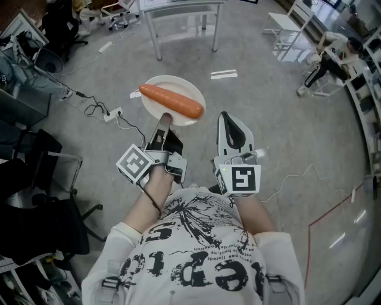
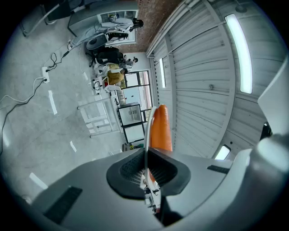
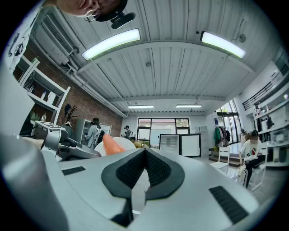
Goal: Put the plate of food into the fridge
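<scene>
A white plate (image 1: 156, 98) carries a long orange carrot (image 1: 171, 100) and is held above the grey floor. My left gripper (image 1: 165, 120) is shut on the plate's near rim. In the left gripper view the plate (image 2: 146, 135) shows edge-on as a thin white line between the pads, with the carrot (image 2: 160, 128) behind it. My right gripper (image 1: 230, 121) hangs to the right of the plate, shut and with nothing in it. In the right gripper view (image 3: 145, 152) the carrot (image 3: 109, 145) and plate (image 3: 125, 143) show at left. Glass-door fridges (image 3: 179, 145) stand far off by the windows.
A white table (image 1: 178, 15) stands ahead, past the plate. A power strip (image 1: 113, 114) with cables lies on the floor at left, near dark office chairs (image 1: 41, 173). A white chair (image 1: 287, 27) stands at the far right. People stand by shelves (image 3: 95, 133).
</scene>
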The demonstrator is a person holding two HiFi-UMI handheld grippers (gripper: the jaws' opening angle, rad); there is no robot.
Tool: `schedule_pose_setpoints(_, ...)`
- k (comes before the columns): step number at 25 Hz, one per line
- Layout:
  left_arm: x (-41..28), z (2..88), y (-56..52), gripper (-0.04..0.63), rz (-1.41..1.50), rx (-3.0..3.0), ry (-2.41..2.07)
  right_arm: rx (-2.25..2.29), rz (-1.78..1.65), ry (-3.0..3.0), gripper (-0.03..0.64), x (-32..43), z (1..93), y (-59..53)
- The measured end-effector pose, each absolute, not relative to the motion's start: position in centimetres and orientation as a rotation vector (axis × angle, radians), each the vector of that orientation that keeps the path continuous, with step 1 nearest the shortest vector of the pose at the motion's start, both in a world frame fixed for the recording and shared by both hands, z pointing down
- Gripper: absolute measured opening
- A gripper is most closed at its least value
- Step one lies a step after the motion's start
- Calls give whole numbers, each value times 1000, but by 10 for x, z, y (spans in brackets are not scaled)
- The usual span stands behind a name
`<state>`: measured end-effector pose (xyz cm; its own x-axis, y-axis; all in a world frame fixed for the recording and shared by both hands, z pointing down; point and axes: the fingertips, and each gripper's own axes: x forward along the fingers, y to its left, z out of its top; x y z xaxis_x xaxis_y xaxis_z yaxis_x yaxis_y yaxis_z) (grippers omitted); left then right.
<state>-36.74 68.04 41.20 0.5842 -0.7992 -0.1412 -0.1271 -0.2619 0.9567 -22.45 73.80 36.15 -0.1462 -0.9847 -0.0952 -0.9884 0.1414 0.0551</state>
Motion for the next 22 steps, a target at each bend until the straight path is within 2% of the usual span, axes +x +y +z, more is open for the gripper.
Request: schedule_pose_setpoints(22,-359,431,667,21,-742,1708,-801,-2045,122,2355,2,-213,374,723)
